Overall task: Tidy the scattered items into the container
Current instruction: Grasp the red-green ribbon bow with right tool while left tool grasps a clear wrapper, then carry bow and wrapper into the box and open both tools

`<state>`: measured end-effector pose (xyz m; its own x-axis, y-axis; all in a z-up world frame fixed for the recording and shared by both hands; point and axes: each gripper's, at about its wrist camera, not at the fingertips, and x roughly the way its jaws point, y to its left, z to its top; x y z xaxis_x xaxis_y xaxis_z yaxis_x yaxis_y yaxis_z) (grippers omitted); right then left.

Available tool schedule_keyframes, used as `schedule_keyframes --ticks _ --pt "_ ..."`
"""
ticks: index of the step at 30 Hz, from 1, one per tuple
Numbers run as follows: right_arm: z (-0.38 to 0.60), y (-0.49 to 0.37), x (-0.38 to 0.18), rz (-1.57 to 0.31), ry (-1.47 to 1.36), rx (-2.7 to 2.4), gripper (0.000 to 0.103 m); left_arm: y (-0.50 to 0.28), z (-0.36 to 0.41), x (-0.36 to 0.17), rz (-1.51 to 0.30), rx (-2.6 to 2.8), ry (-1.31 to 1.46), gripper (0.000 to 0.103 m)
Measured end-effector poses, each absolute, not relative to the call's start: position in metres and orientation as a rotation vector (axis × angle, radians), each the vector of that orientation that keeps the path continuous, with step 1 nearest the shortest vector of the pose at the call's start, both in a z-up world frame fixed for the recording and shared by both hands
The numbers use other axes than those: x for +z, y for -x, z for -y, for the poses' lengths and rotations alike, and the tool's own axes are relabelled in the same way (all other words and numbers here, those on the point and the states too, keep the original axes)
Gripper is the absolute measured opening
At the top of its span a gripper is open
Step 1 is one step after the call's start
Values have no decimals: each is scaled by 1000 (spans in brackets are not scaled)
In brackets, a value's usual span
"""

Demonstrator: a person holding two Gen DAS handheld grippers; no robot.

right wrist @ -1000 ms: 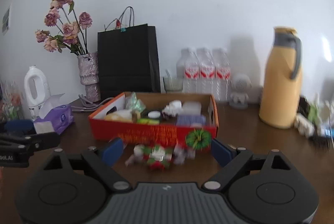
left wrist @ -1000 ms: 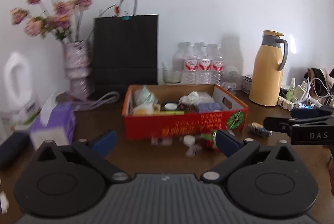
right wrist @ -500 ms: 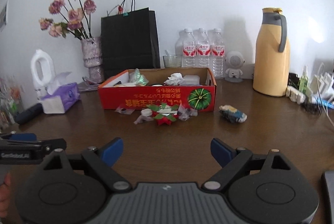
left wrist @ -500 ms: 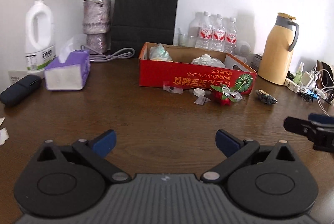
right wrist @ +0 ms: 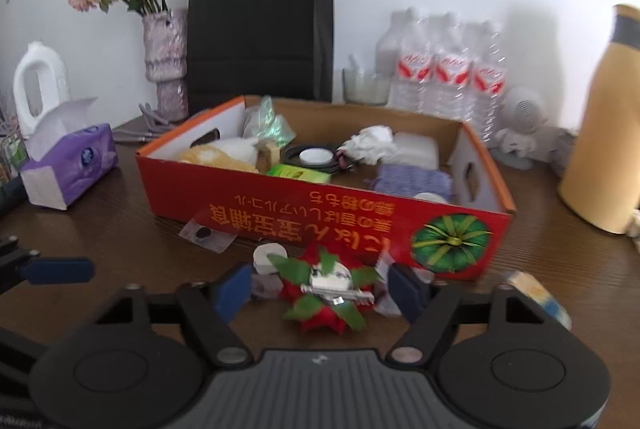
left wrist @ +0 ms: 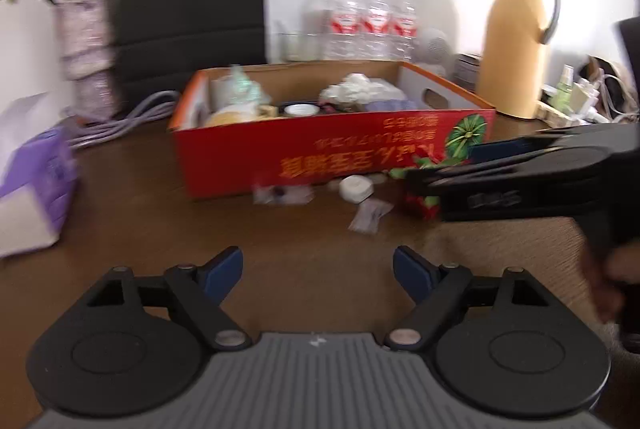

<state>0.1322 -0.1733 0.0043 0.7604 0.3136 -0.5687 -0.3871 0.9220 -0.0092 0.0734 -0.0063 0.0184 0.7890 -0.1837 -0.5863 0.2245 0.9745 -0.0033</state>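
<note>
- The right gripper (right wrist: 318, 289) bracketed the red-and-green ornament (right wrist: 326, 295) on the wooden table (right wrist: 120, 241), just in front of the red cardboard box (right wrist: 320, 217). Its jaws were closing, the ornament between them, and the pads did not yet look pressed on it.
- A silver clip lay across the ornament's top; my guess was that a squeeze on the soft leaves alone could let it slip or twist out on the lift.
- The white round piece (right wrist: 270, 257) and the clear packets (right wrist: 206, 234) lay touching or just beside the ornament, so the left pad could have nudged or dragged one along.
- The box wall stood close behind; a low carry could have caught its front edge.
- The left gripper (left wrist: 318, 271) hung above bare table, jaws closing on nothing, well short of the small packet (left wrist: 370, 215).
- Both grippers were near each other over the same cluster, so they risked knocking together.
</note>
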Motion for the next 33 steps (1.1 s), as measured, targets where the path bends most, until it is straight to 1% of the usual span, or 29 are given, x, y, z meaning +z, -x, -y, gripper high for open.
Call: schedule_keyframes --ticks 1,3,4,5,6,7,8,9,11,12,13,14,20,26,30,33 --pt "171 -139 1 -609 135 377 64 -80 8 18 -624 -240 -79 85" --pt "170 -145 -5 -649 160 354 55 -94 16 15 -628 -270 -113 85" --pt "173 -143 -5 -644 164 351 55 -101 20 14 -629 -283 -135 85" --pt "179 -139 -5 -636 157 353 49 -108 24 12 -630 -291 -149 85" --pt "186 -135 -2 -636 133 349 40 -114 28 11 -636 -301 -155 84" --pt "196 -131 1 -638 97 342 39 -121 33 9 -647 -317 -159 80" --pt "206 -125 4 -636 58 332 39 -128 38 8 -666 -330 -163 72" --pt "216 -119 8 -630 28 322 39 -135 43 6 -689 -343 -166 68" --pt "233 -107 11 -628 -14 291 39 -144 50 2 -724 -346 -162 46" --pt "239 -101 12 -628 -22 274 39 -145 52 2 -727 -346 -149 39" --pt "245 -95 13 -626 -25 264 39 -145 52 3 -733 -349 -140 24" --pt "250 -90 14 -623 -24 255 39 -143 52 5 -738 -351 -131 19" --pt "262 -65 22 -595 -49 250 39 -99 45 23 -679 -270 -67 18" --pt "245 -37 43 -495 -58 344 39 -24 20 55 -541 -73 41 18" --pt "225 -16 55 -447 -43 423 39 25 7 71 -416 60 22 19" --pt "213 5 64 -401 -26 456 39 57 -6 80 -363 105 55 19"
